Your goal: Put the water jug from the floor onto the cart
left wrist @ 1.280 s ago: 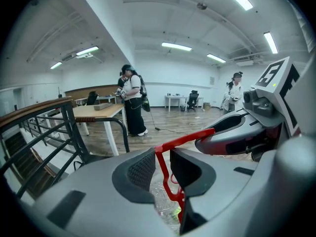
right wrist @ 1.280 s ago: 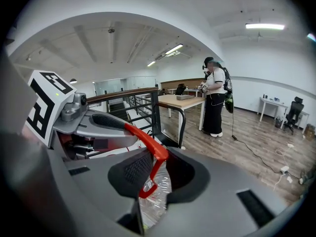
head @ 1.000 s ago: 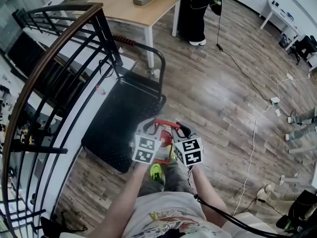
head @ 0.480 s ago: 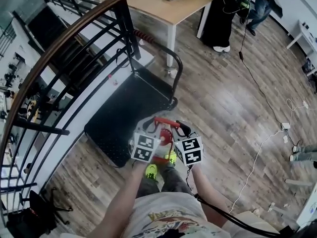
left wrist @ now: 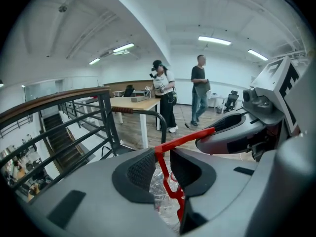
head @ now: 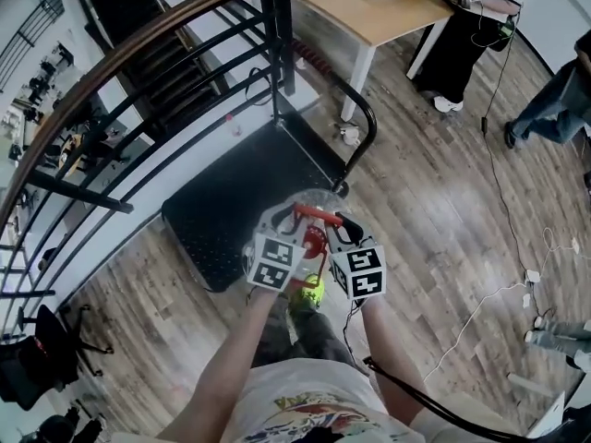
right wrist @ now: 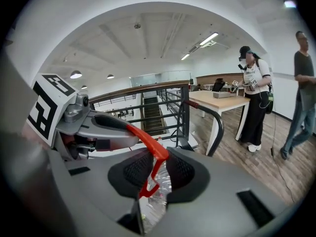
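Railing of dark metal bars with a brown wooden top rail [head: 138,58] curves across the left of the head view, and beside it a black flat platform cart [head: 245,192] stands on the wood plank floor [head: 434,201] with its black tubular push handle [head: 367,118] at the far end. A light wooden table [head: 374,17] stands beyond the cart. The clear plastic water jug [head: 308,199] hangs in the air off the floor at the near edge of the cart's deck, above the person's green shoe [head: 310,295]. Its red carrying handle [head: 317,214] runs between the left gripper [head: 280,218] and the right gripper [head: 342,223], which sit close side by side, each showing its marker cube to the camera.

In the left gripper view, the two black ribbed pads are clamped on the thin red handle, one on each side of it, with crinkled clear plastic of the jug visible just below. The right gripper's grey jaw reaches in from the right and meets the same red bar further along. Past them are the cart's push handle, the table and two standing people.

In the right gripper view, that gripper's pads are likewise pinched on the red handle, the jug's clear wall showing beneath them. The left gripper's jaw comes in from the left onto the same bar. The railing, a staircase, the cart handle and the table lie beyond.
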`<action>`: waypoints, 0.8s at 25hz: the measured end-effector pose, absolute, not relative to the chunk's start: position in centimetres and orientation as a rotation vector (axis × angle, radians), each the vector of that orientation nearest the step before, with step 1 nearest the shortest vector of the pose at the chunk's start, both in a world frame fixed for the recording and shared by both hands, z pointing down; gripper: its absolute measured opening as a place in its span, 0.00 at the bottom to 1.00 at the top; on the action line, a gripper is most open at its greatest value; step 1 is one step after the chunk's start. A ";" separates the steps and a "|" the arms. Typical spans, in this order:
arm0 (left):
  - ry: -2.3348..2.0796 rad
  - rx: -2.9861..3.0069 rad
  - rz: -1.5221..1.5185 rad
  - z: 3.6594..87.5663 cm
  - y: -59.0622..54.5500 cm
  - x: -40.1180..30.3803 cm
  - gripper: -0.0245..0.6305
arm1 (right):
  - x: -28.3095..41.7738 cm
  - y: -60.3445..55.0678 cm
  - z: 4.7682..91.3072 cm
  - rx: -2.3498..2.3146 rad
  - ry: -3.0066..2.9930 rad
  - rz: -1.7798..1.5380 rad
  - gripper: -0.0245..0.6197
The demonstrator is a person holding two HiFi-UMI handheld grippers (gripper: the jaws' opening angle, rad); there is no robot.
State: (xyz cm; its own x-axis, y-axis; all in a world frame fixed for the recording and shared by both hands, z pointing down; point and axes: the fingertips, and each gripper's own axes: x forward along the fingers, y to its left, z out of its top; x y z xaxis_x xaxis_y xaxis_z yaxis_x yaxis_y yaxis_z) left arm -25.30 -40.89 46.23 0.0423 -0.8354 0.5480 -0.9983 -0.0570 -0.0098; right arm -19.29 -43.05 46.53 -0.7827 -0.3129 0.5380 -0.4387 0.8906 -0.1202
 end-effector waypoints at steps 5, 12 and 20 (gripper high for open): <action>-1.871 1.929 0.580 46.8 -41.5 -28.4 0.19 | -22.4 -43.8 47.4 0.518 -2.524 0.317 0.17; -1.864 1.882 0.554 48.0 -41.3 -33.0 0.19 | -27.0 -43.9 47.9 0.472 -2.502 0.335 0.17; -1.840 1.851 0.503 49.1 -41.2 -38.2 0.19 | -32.5 -44.0 49.2 0.424 -2.464 0.313 0.17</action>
State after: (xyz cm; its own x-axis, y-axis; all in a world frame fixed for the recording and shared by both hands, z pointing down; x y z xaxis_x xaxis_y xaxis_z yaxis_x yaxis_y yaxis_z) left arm -38.20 -41.24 49.10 0.0293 -0.8210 0.5702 -0.9969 0.0179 0.0770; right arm -32.47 -43.99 49.23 -0.7613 -0.2261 0.6076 -0.3708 0.9206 -0.1221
